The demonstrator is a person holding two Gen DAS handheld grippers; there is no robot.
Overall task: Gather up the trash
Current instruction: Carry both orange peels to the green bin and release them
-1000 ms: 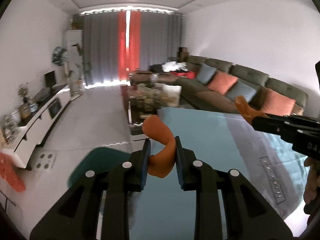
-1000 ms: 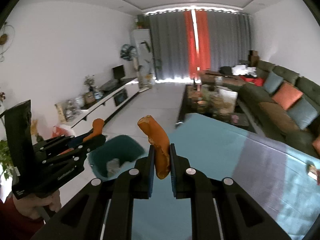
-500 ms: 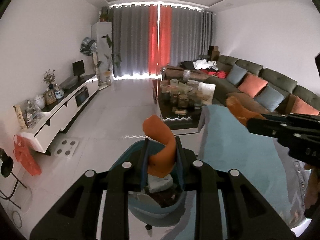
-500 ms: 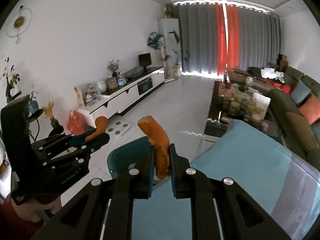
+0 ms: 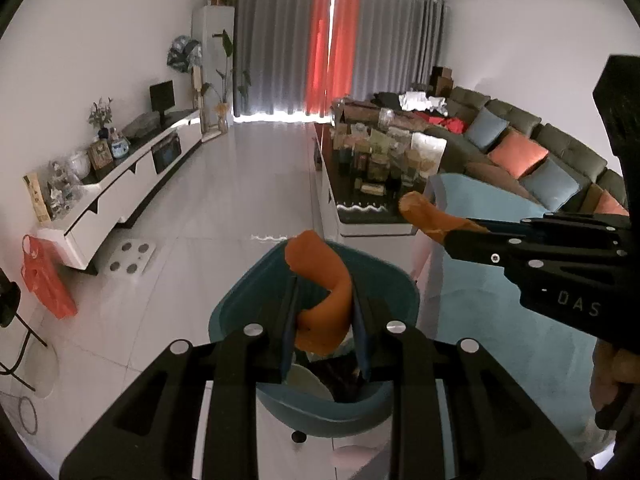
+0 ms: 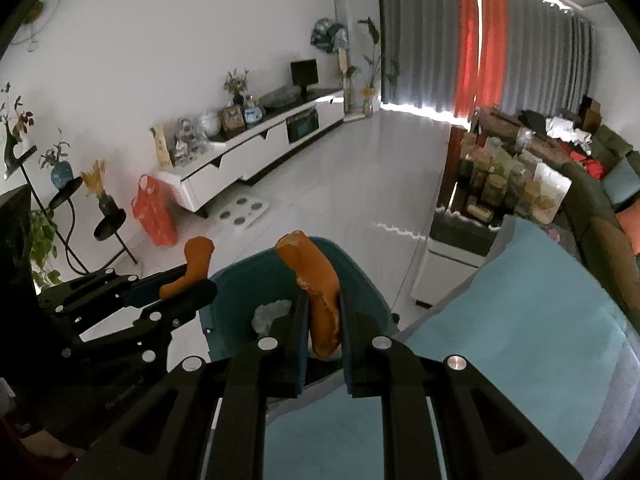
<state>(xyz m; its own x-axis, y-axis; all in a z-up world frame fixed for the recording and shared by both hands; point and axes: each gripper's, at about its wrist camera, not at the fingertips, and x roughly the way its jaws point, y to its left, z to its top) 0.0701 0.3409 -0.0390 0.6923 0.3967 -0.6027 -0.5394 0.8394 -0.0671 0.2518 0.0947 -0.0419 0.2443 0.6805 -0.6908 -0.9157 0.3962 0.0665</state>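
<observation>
My left gripper (image 5: 322,312) is shut on a curved orange peel (image 5: 322,292) and holds it over the open teal trash bin (image 5: 236,304). My right gripper (image 6: 323,312) is shut on a second orange peel (image 6: 316,280), also above the teal bin (image 6: 360,280). The bin holds crumpled pale trash (image 6: 270,314). In the left wrist view the right gripper (image 5: 448,236) comes in from the right with its peel (image 5: 424,214). In the right wrist view the left gripper (image 6: 180,286) comes in from the left with its peel (image 6: 194,264).
The bin stands on the floor beside a table with a teal cloth (image 6: 520,340). A cluttered dark coffee table (image 5: 372,176) and a long sofa (image 5: 540,152) lie beyond. A white TV cabinet (image 5: 120,192) runs along the left wall, with an orange bag (image 5: 48,280) hung beside it.
Both grippers have swung left off the teal cloth and now hang over the bin, each still holding its peel.
</observation>
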